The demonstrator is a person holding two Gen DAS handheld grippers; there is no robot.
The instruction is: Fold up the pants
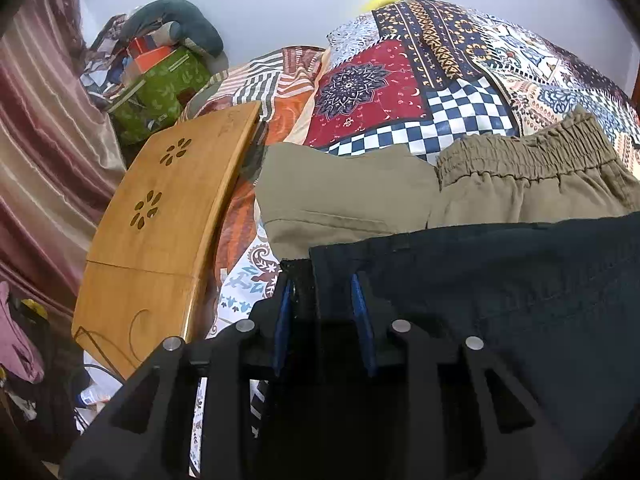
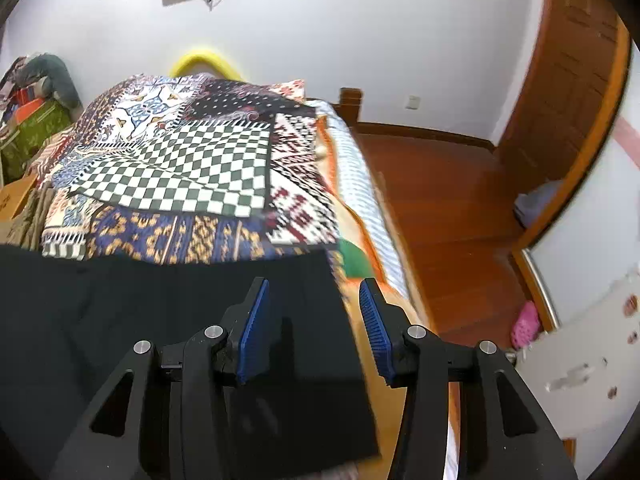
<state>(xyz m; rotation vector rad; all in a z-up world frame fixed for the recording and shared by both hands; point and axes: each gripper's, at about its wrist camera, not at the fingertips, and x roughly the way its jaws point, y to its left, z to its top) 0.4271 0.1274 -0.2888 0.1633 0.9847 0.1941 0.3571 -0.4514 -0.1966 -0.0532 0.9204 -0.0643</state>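
Dark navy pants lie flat on the patterned bedspread. My left gripper hovers at their left corner; its blue pads stand apart with the hem corner between them, not pressed. In the right wrist view the same dark pants spread across the lower left. My right gripper is open over their right edge, one pad above the cloth and the other above the bed's side. A folded pair of khaki pants with an elastic waistband lies just beyond the dark pair.
A wooden lap tray rests on the bed's left side, beside a striped curtain. A green box with clutter stands at the far left corner. To the right the bed drops to a wooden floor with a pink slipper.
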